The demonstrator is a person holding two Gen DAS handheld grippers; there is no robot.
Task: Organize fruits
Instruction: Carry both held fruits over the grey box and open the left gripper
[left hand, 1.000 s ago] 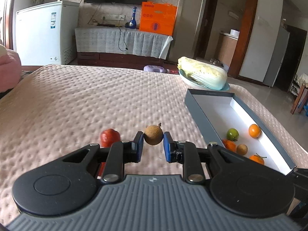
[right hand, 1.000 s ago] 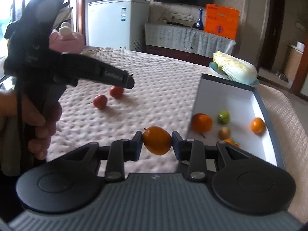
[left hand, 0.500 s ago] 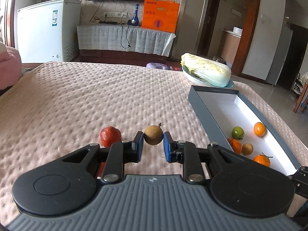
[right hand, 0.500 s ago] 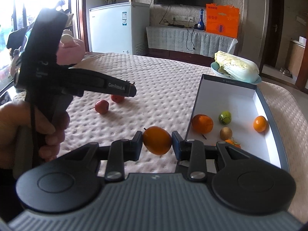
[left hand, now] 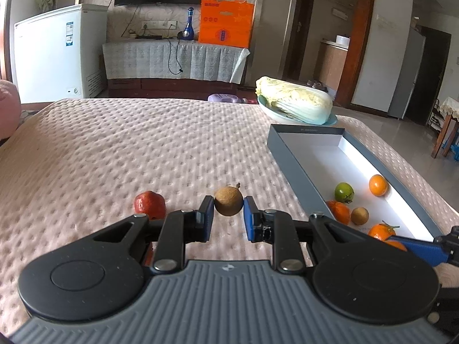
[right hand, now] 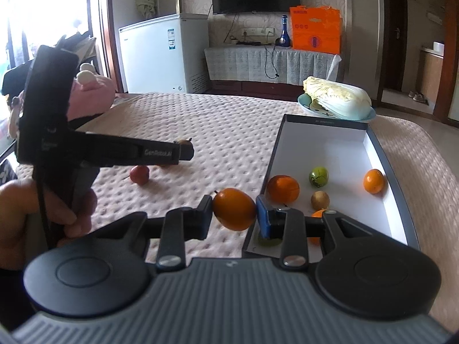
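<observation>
My left gripper is shut on a small brown round fruit, held above the pink bedspread. A red fruit lies on the spread just left of it. My right gripper is shut on an orange fruit, hovering at the near left corner of the grey-walled white box. In the box lie several fruits: an orange, a green one, a brown one and another orange. In the right wrist view the left gripper shows from the side, with a red fruit below it.
A cabbage on a plate stands beyond the box's far end. A pink plush toy lies at the bed's left edge. A person's hand holds the left gripper's handle. A white freezer and a TV bench stand behind the bed.
Both grippers keep their fruits and have hardly shifted. The views have tilted slightly, so the box and room sit a little differently in frame.
</observation>
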